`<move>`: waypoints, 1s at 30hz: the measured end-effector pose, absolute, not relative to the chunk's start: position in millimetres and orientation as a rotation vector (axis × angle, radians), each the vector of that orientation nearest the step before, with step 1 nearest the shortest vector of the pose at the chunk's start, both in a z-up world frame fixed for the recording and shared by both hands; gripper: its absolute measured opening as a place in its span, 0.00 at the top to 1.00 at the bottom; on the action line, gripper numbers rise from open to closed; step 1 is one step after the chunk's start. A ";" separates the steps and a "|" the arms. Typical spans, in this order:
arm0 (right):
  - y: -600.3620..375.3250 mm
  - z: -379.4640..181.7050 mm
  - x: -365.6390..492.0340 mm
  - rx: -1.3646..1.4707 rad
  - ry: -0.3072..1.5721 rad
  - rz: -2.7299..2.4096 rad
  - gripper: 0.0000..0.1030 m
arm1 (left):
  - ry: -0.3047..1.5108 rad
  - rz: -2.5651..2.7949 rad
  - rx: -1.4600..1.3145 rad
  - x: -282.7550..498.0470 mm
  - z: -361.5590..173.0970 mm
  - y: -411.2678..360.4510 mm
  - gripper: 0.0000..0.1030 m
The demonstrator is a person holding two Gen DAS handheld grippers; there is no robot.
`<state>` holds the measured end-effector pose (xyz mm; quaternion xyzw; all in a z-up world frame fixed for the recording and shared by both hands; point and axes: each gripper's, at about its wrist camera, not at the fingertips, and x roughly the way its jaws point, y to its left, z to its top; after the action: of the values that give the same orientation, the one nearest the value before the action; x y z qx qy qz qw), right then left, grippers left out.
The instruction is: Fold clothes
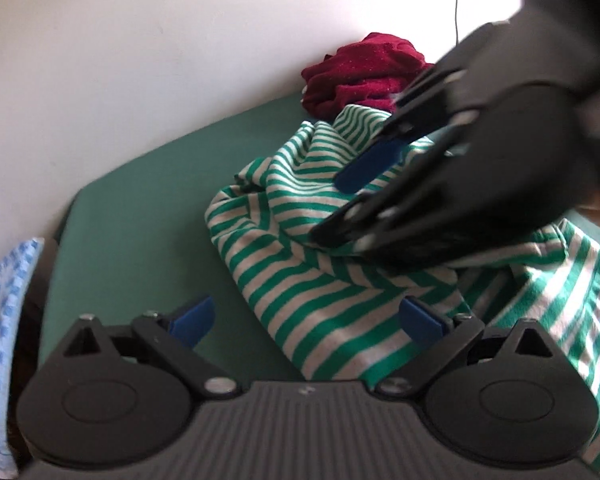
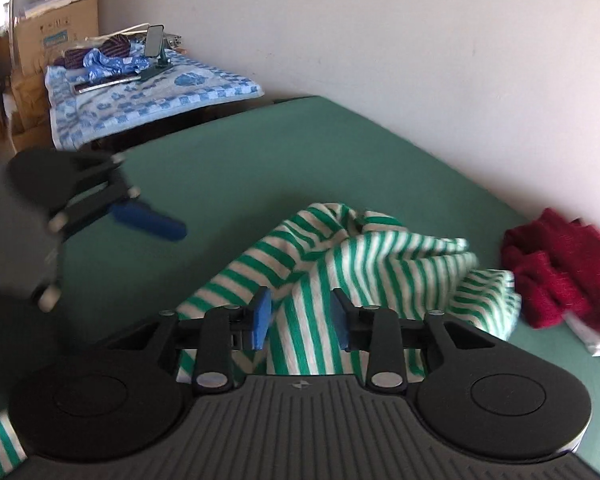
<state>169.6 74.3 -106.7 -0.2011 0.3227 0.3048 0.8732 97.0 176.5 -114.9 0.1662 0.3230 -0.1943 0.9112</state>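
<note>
Green-and-white striped knit top [image 2: 340, 264] lies crumpled on the green bench [image 2: 240, 168], long axis running 7 to 1 o'clock; right claw [image 2: 302, 318] part-open astride a fold (not pinching), left claw [image 1: 304, 322] wide open.

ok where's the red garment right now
The red garment lies bunched on the green surface near the white wall, at the right of the right wrist view, just beyond the striped shirt.
</note>
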 end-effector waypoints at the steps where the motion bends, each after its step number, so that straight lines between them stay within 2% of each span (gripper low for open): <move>1: 76.3 -110.8 175.4 -0.416 0.705 0.646 0.62 | 0.665 -0.401 0.348 94.3 -114.6 175.6 0.04; 3: 80.8 -120.9 182.8 -0.421 0.753 0.638 0.65 | 0.660 -0.401 0.361 88.5 -114.0 173.6 0.03; 4: 81.7 -124.9 184.6 -0.420 0.777 0.626 0.73 | 0.660 -0.402 0.368 86.4 -113.9 172.9 0.03; 5: 79.1 -126.4 187.9 -0.401 0.797 0.606 0.95 | 0.659 -0.403 0.376 84.3 -113.8 172.3 0.03; 6: 72.9 -124.0 190.1 -0.355 0.807 0.589 0.98 | 0.663 -0.405 0.376 83.1 -113.8 172.4 0.03; 11: 31.3 -79.1 178.3 -0.142 0.730 0.611 0.98 | 0.669 -0.402 0.355 82.8 -111.5 175.4 0.03; 14: 17.5 -56.6 157.1 -0.127 0.692 0.709 0.98 | 0.674 -0.404 0.331 82.7 -109.5 179.8 0.03; 23: -4.2 -62.4 113.5 -0.161 0.775 0.822 0.98 | 0.721 -0.418 0.361 80.7 -113.8 184.7 0.03; 28: -22.6 -64.1 101.7 -0.146 0.814 0.798 0.86 | 0.687 -0.457 0.327 89.4 -98.7 195.4 0.03; 30: -39.1 -61.8 95.9 -0.131 0.815 0.726 0.69 | 0.683 -0.485 0.266 104.0 -93.6 199.9 0.03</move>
<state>95.9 -39.1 -61.8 -0.0625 0.3873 0.3448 0.8528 104.0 199.9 -93.6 0.1288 0.3308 -0.2346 0.9050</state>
